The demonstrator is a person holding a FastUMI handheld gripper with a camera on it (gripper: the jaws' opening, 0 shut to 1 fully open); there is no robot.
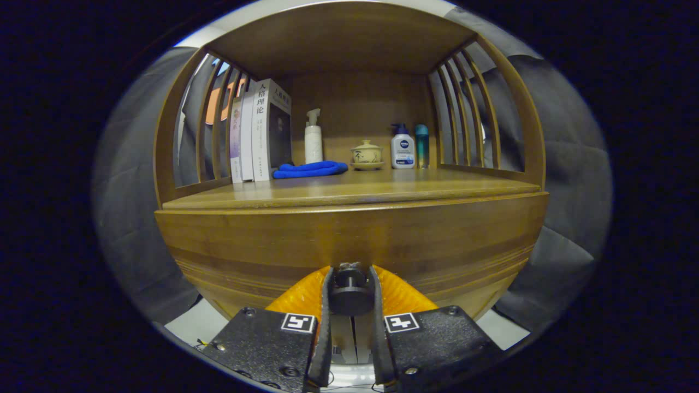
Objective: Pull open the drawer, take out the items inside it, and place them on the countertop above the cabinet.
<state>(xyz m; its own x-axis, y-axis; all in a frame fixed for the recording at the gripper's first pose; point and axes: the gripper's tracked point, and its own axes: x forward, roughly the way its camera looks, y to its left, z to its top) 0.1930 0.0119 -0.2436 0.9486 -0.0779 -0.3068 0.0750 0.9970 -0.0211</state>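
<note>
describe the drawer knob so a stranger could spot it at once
Find the wooden cabinet; below its countertop runs the brown drawer front. At its middle sits a small round dark knob, clamped between the gripper fingers, the only dark fitting there.

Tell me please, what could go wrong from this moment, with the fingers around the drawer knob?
1. The gripper is closed on the small round knob of the drawer front; the hold looks narrow, so a crooked pull may let it slip off.
2. The countertop already carries books, a blue cloth, a lidded cup and bottles. A jerky pull might shake or topple them.
</note>
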